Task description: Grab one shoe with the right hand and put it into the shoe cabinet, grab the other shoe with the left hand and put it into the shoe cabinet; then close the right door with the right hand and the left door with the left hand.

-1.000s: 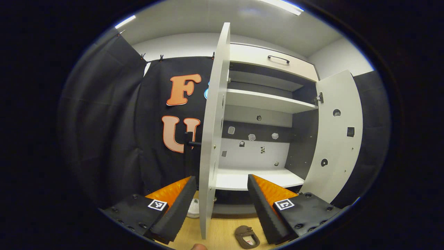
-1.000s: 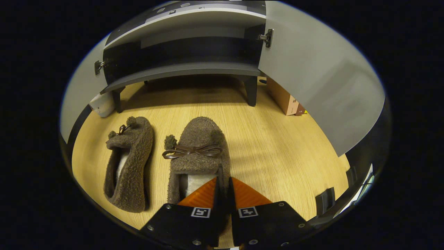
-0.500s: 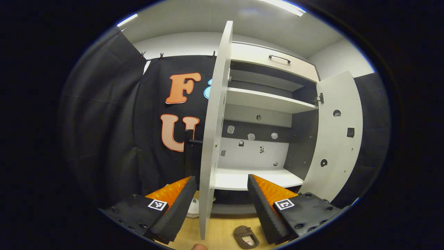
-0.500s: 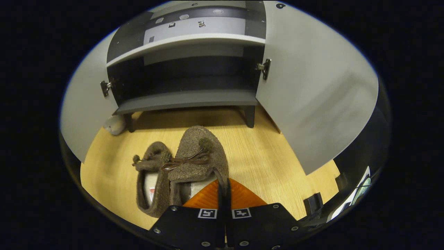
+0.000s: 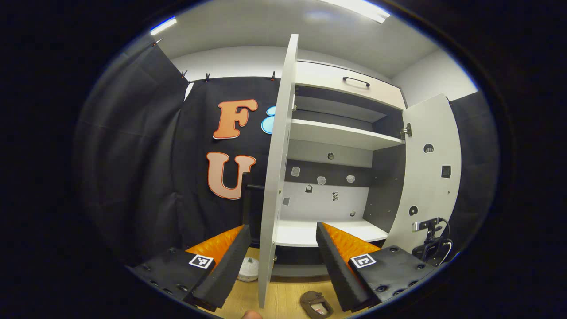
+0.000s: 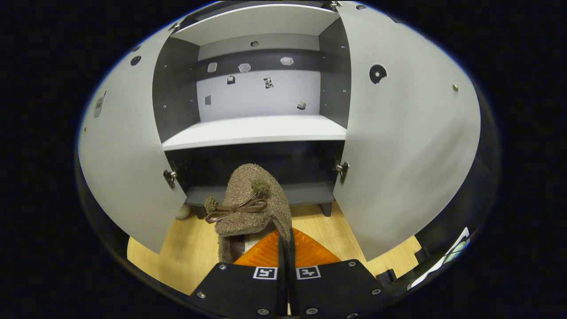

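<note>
Shoe (image 6: 250, 201) pinched at rim by right gripper (image 6: 285, 248), toe pointed straight at shoe cabinet (image 6: 254, 130) opening ahead; left gripper (image 5: 281, 261) spread, empty.

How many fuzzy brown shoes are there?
2. One fuzzy brown shoe with a ribbon bow is pinched in the right gripper, lifted before the open white shoe cabinet. The other brown shoe lies on the wooden floor, below the left gripper.

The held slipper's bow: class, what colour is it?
Dark brown bow on a lighter brown fuzzy slipper; right gripper view shows it best.
</note>
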### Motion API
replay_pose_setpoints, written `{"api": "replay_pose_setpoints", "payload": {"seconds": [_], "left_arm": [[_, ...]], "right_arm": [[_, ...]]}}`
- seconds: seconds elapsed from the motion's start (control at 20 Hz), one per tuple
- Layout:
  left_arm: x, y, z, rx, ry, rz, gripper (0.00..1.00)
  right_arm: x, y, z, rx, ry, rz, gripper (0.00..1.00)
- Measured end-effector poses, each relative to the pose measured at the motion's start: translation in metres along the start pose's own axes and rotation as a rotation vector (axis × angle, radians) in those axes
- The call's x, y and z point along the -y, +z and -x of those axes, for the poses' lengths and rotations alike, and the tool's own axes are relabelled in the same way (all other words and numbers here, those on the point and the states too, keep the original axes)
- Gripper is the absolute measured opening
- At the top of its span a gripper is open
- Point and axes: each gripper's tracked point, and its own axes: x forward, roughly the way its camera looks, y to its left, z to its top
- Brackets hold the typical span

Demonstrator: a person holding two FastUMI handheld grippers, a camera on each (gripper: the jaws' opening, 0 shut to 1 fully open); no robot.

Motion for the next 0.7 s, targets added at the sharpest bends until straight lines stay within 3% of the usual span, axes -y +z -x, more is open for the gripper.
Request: {"api": "replay_pose_setpoints", "payload": {"seconds": [0.4, 0.5, 0.7], "left_arm": [[0.005, 0.000, 0.012, 0.007, -0.019, -0.009, 0.96], [0.005, 0.001, 0.015, 0.011, -0.016, -0.008, 0.97], [-0.005, -0.002, 0.021, 0.005, 0.017, -0.006, 0.96]], "right_arm": [[-0.018, 0.155, -0.039, 0.159, 0.044, -0.061, 0.01], [-0.024, 0.187, -0.038, 0.188, 0.045, -0.064, 0.01], [-0.018, 0.232, -0.084, 0.218, 0.028, -0.111, 0.01]]}}
